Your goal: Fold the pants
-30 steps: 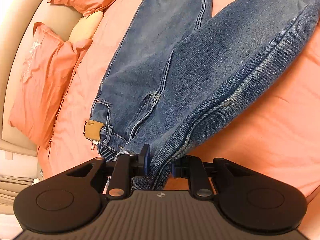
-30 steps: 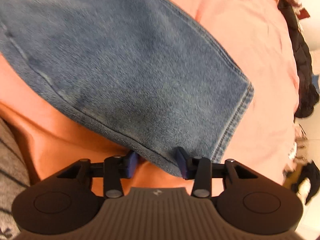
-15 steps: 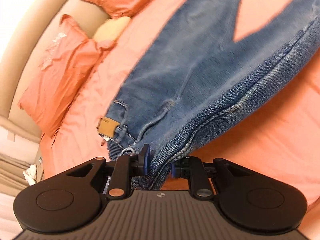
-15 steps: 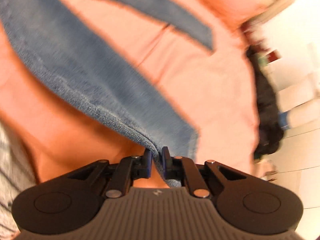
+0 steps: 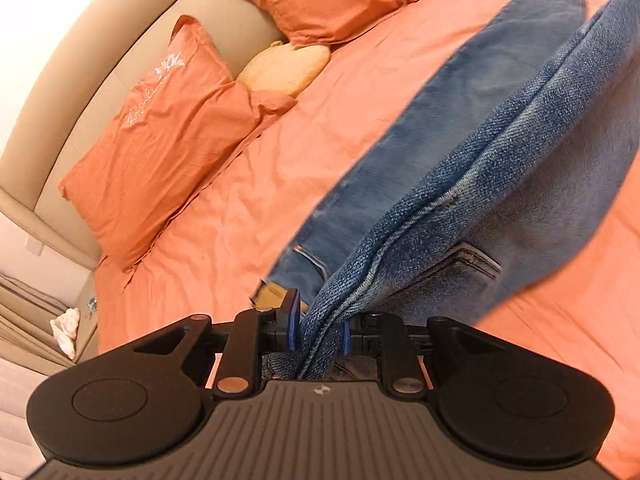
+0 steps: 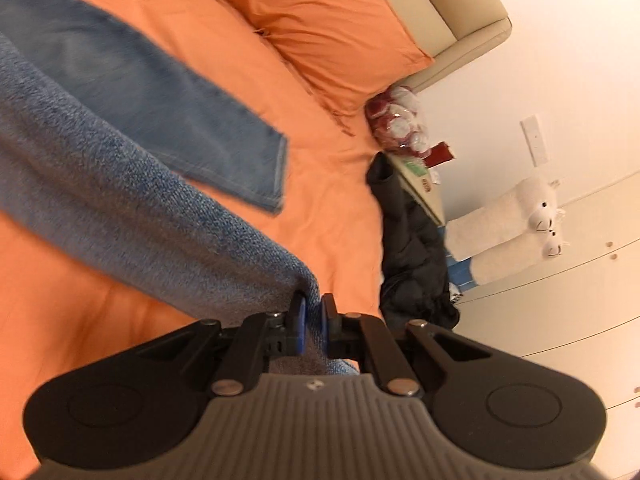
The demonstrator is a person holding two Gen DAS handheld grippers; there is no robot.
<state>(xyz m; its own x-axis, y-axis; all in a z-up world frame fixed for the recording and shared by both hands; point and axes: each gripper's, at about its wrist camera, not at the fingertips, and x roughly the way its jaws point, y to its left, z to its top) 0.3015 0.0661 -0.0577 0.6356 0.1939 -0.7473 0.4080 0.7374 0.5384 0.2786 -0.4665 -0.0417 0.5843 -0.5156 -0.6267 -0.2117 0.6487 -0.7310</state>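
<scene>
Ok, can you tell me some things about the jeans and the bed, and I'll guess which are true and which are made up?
1. Both grippers are clamped on the jeans. True: the left gripper pinches the waist end and the right gripper pinches a leg end.
2. The bed sheet is green. False: it is orange.
3. One jeans leg lies flat on the bed. True: its hem rests on the sheet.
4. A white plush toy stands by the wall. True.
5. The pillows are on the floor. False: they lie on the bed against the headboard.
</scene>
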